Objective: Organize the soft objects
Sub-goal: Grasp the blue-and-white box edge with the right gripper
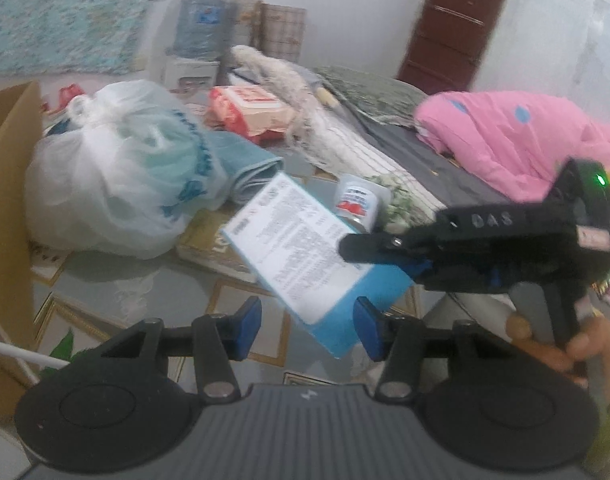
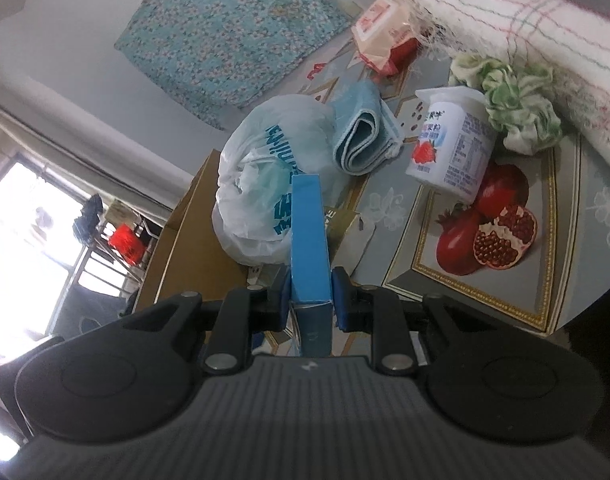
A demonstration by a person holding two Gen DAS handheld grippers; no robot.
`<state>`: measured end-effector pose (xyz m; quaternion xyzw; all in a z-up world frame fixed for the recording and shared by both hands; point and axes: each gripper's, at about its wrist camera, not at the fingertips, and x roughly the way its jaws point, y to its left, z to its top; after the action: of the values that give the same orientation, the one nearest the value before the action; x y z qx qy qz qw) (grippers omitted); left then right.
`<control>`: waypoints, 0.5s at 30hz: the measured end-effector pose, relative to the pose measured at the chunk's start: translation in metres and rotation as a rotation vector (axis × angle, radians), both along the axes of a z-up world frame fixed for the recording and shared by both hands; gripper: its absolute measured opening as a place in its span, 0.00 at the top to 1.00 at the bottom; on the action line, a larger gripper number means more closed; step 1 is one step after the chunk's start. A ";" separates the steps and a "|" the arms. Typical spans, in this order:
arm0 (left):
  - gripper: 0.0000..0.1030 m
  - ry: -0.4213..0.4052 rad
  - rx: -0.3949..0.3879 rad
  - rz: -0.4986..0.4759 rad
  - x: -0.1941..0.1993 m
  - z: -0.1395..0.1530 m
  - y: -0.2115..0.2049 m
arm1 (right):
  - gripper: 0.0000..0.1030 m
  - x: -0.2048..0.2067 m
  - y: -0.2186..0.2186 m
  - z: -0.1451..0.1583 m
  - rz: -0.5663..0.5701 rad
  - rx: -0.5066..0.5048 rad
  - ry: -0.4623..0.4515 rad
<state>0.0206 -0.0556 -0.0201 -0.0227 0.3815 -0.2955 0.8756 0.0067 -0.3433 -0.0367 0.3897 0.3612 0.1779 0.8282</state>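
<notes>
My right gripper (image 2: pixel 311 294) is shut on a flat blue box (image 2: pixel 309 232), held edge-on and sticking forward. In the left wrist view the same blue box (image 1: pixel 305 248) shows its printed white face, with the right gripper (image 1: pixel 353 248) clamped on its right edge. My left gripper (image 1: pixel 309 322) is open, and the box's lower corner hangs between its blue pads (image 1: pixel 251 320) without being pressed. Soft things lie beyond: a folded teal towel (image 1: pixel 245 168) (image 2: pixel 361 136), a tied white plastic bag (image 1: pixel 117 172) (image 2: pixel 265 184), a fringed white blanket (image 1: pixel 325 128) (image 2: pixel 505 20) and a pink blanket (image 1: pixel 517 136).
A yogurt cup (image 2: pixel 449 148) lies on the pomegranate-print tablecloth (image 2: pixel 545 280) beside a green-white scrunchie (image 2: pixel 517 112). A red-and-white packet (image 1: pixel 245 108) sits further back. A cardboard box (image 1: pixel 9 200) stands at the left. A hand (image 1: pixel 585 344) holds the right gripper's handle.
</notes>
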 end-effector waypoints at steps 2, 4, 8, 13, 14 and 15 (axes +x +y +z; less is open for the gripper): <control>0.50 0.014 -0.021 0.028 0.000 0.002 0.004 | 0.79 -0.001 0.000 0.001 0.007 -0.023 -0.009; 0.50 0.019 -0.038 0.047 -0.001 0.004 0.007 | 0.79 -0.001 0.000 0.001 0.013 -0.035 -0.014; 0.49 0.030 -0.053 0.075 -0.001 0.008 0.009 | 0.79 -0.001 -0.003 -0.002 0.023 -0.034 -0.016; 0.47 0.064 -0.060 0.116 0.005 0.010 0.012 | 0.79 0.000 -0.004 -0.003 0.038 -0.040 -0.029; 0.46 0.066 -0.065 0.123 0.006 0.010 0.013 | 0.79 -0.001 -0.003 -0.001 0.044 -0.054 -0.037; 0.44 0.069 -0.075 0.131 0.007 0.012 0.015 | 0.79 -0.001 -0.001 0.001 0.054 -0.078 -0.050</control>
<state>0.0271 -0.0410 -0.0084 -0.0906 0.3979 -0.2509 0.8778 0.0058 -0.3442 -0.0353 0.3427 0.3576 0.1956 0.8464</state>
